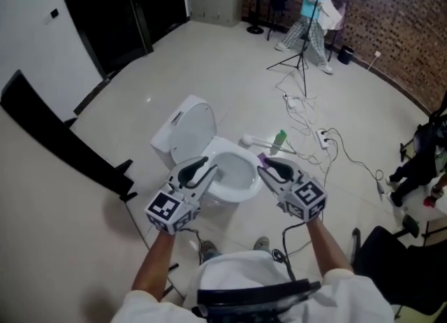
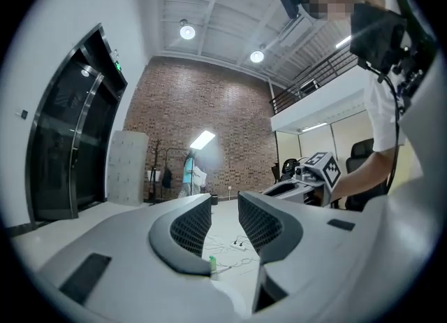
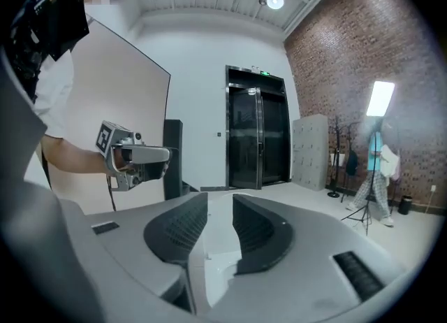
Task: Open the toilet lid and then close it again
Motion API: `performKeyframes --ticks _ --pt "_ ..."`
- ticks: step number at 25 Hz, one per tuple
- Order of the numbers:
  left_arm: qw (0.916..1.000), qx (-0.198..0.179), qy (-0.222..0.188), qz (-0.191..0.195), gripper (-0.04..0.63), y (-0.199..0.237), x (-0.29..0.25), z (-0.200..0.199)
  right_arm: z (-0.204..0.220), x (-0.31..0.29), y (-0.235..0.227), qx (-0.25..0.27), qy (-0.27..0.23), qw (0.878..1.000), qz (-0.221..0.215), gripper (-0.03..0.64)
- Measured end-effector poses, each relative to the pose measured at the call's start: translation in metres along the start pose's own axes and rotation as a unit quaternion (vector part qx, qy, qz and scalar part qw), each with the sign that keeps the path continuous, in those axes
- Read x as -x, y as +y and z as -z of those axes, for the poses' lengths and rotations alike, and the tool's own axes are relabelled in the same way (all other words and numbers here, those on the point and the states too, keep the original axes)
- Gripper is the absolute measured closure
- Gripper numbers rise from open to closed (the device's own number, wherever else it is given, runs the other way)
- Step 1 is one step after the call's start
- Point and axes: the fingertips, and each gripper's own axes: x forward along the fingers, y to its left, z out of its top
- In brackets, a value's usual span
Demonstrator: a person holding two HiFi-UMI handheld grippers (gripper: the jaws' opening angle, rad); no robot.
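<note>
The white toilet stands on the floor with its lid [image 1: 194, 127] raised against the tank and the bowl [image 1: 236, 172] uncovered. Both grippers hover high above it, close to my head camera. My left gripper [image 1: 209, 168] hangs over the bowl's left rim, its jaws apart with nothing between them [image 2: 225, 210]. Over the bowl's right side, my right gripper [image 1: 263, 168] is also open and empty [image 3: 220, 206]; the toilet's white top [image 3: 222, 234] shows through its gap. Neither touches the toilet. Each gripper view shows the other gripper [image 2: 314, 171] [image 3: 133, 157].
A green bottle [image 1: 279, 140], a power strip [image 1: 323, 135] and loose cables lie on the floor right of the toilet. Further back stands a light tripod [image 1: 302, 56]. A black chair [image 1: 398, 259] is at the right, a black slanted board [image 1: 63, 143] at the left.
</note>
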Motion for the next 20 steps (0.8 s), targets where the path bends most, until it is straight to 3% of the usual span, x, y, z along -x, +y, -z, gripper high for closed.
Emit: performKeyframes --ticks 5,10,16,20 --pt "0.9998 -0.005 0.003 0.021 0.482 -0.019 -0.014 -0.002 0.010 0.007 0.004 -0.036 -0.007 0.999 -0.033 0.500" --pt "0.9994 -0.007 0.018 0.029 0.483 -0.034 -0.024 0.004 0.016 0.020 0.002 -0.040 -0.003 0.999 -0.025 0.501" --pt "0.9988 -0.015 0.047 0.004 0.489 -0.042 -0.035 0.013 0.017 0.031 -0.003 -0.035 -0.010 0.999 -0.028 0.500" --pt "0.9996 -0.006 0.029 -0.004 0.486 -0.053 -0.045 0.011 0.025 0.043 -0.011 -0.034 -0.007 0.999 -0.038 0.500"
